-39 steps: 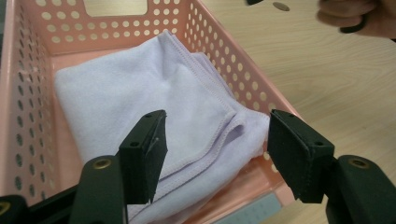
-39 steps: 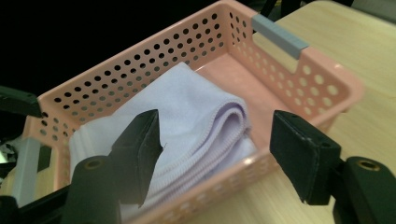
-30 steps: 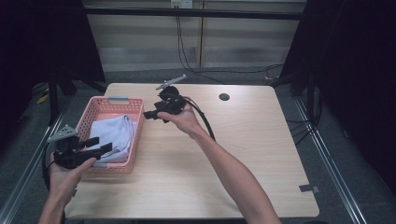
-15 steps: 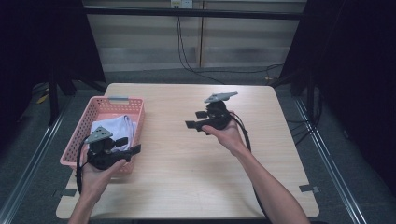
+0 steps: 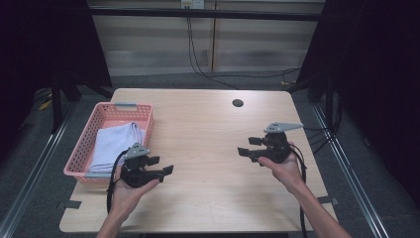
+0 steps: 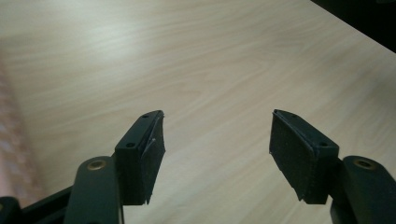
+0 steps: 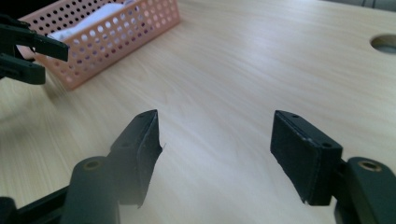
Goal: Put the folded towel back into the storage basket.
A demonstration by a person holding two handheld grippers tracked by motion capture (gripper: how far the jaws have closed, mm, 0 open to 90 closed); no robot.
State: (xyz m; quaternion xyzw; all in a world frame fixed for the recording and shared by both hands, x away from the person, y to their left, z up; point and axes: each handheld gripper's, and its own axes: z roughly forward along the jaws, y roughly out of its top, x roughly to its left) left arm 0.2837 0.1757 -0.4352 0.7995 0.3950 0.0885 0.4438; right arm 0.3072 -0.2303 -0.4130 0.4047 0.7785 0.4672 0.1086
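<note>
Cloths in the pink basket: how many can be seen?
1. A folded pale cloth lies inside the pink basket at the table's left edge. More may lie hidden beneath it; I cannot tell.

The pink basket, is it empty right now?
No, in the high view the pink basket holds a folded pale cloth lying flat inside it.

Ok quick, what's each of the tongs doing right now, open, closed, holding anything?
Left tongs: open, holding nothing, over the table beside the pink basket.
Right tongs: open, holding nothing, over bare table.
</note>
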